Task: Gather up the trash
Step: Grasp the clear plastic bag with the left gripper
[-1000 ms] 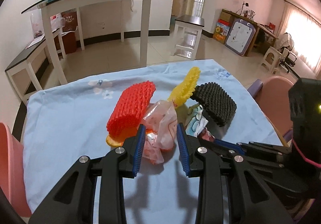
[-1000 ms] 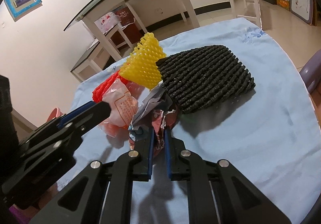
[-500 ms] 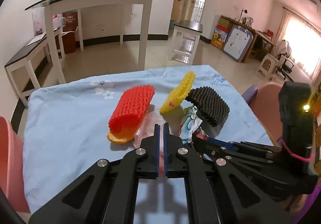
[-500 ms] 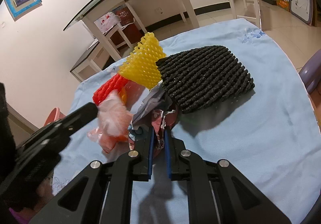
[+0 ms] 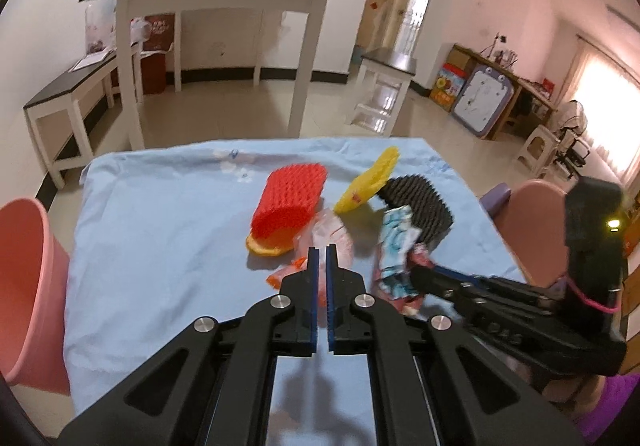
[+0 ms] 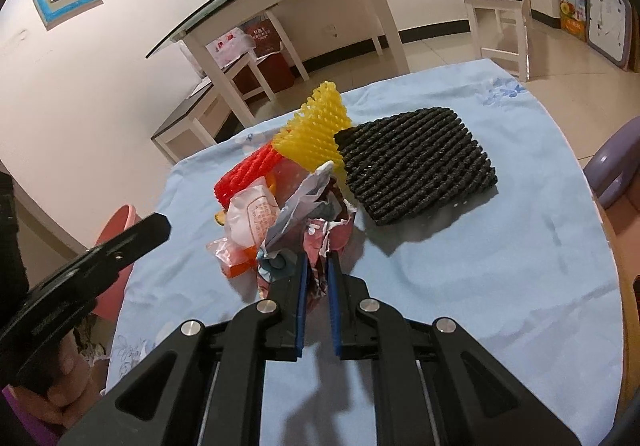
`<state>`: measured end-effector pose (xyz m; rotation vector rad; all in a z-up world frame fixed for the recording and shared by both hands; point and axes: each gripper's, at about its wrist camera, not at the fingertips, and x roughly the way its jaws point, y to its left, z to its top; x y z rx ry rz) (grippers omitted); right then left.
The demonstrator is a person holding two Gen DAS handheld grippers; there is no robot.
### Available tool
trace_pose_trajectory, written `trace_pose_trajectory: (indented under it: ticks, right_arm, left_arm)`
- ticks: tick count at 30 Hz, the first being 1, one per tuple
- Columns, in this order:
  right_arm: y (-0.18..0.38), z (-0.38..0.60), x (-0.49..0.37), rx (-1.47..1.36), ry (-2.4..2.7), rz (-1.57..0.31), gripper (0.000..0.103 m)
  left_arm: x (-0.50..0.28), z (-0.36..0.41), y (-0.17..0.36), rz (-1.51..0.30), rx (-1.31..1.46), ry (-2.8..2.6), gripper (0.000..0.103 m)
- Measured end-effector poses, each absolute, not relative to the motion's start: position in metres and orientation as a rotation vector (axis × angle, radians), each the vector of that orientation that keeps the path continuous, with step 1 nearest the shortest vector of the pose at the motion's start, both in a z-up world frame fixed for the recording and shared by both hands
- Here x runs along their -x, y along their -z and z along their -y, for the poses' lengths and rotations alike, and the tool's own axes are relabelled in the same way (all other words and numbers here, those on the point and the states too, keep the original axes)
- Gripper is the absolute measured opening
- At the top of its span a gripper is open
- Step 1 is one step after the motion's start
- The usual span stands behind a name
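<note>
Pickup step: left tongs [image 5: 320,252] pinch translucent pink plastic bag [image 5: 334,236], right tongs [image 6: 316,266] pinch crumpled printed wrapper [image 6: 308,218], both just above blue-clothed surface [image 5: 160,230]; next, carry to pink plastic bin [image 5: 22,266].

The left tool [image 5: 320,252], jaws nearly closed, pinches a pink plastic bag [image 5: 334,238] above a blue-clothed desk [image 5: 160,230], beside red [image 5: 290,200], yellow [image 5: 370,182] and black foam nets [image 5: 420,202]; the right tool [image 5: 418,272] grips a crumpled wrapper [image 5: 396,246].
</note>
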<state>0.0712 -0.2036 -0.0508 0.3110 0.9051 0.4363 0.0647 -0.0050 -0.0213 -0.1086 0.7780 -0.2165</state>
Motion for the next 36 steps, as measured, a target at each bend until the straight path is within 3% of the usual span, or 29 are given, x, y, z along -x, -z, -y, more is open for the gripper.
trace_pose_trajectory:
  ticks: [5,10,18,36]
  right_arm:
    - [0.051,0.209,-0.067,-0.323,-0.445,-0.91,0.009]
    - [0.052,0.211,-0.068,-0.339,-0.454,-0.922,0.009]
    - [0.051,0.211,-0.066,-0.346,-0.461,-0.924,0.009]
    - [0.053,0.21,-0.065,-0.35,-0.461,-0.934,0.009]
  left_arm:
    - [-0.07,-0.007,0.036,-0.852,0.154,0.173,0.004]
    - [-0.072,-0.02,0.045,-0.896,0.253,0.159,0.028]
    - [-0.074,-0.014,0.048,-0.945,0.342,0.198,0.029]
    - [-0.091,0.013,0.056,-0.944,0.239,0.111,0.027]
